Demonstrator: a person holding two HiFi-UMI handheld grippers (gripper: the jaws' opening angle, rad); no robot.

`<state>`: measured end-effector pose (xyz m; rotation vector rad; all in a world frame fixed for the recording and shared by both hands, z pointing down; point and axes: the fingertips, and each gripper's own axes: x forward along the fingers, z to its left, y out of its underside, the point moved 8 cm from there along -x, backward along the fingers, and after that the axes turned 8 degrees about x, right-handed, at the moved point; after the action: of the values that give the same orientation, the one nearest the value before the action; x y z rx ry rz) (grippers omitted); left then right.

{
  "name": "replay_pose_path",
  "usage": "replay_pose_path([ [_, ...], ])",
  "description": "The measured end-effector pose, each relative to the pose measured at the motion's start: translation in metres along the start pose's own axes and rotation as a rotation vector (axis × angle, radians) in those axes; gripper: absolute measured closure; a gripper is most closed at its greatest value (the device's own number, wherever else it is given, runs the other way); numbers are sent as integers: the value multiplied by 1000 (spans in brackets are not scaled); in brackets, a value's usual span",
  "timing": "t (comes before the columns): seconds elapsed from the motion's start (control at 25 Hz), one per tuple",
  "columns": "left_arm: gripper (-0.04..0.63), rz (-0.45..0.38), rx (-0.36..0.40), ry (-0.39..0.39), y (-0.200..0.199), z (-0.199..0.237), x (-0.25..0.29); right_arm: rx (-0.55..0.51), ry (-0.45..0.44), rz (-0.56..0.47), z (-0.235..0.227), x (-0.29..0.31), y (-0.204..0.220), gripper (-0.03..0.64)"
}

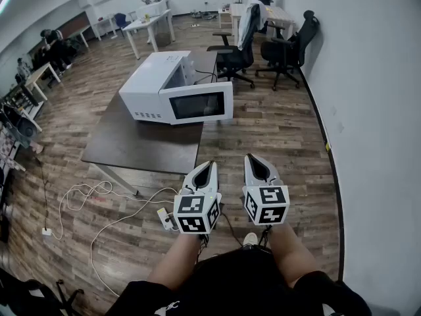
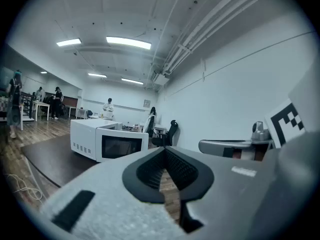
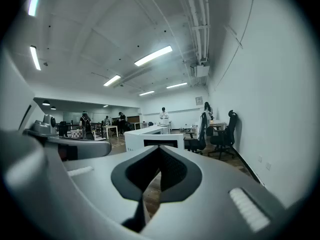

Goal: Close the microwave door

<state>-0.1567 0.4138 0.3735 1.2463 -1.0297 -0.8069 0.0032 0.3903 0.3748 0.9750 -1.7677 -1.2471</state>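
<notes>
A white microwave (image 1: 158, 84) stands on a dark table (image 1: 138, 147), and its windowed door (image 1: 197, 104) is swung out from the body toward me. It also shows small and far off as the microwave (image 2: 107, 144) in the left gripper view and the microwave (image 3: 155, 140) in the right gripper view. My left gripper (image 1: 206, 168) and right gripper (image 1: 254, 159) hang side by side in front of my waist, well short of the table's near edge. On both, the jaws meet at the tips with nothing between them, on the left gripper (image 2: 164, 151) as on the right gripper (image 3: 159, 149).
White cables and a power strip (image 1: 164, 217) lie on the wood floor to my left. Two black office chairs (image 1: 237, 58) stand behind the table. A white wall (image 1: 375, 124) runs along the right. Further desks and several people are at the back of the room.
</notes>
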Motion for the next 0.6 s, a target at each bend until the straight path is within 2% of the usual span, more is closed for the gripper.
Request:
replay_pose_path([
  [0.6,586,45,6,-17,-3,-10,48,9,-10,4,-40,28,-11,609],
])
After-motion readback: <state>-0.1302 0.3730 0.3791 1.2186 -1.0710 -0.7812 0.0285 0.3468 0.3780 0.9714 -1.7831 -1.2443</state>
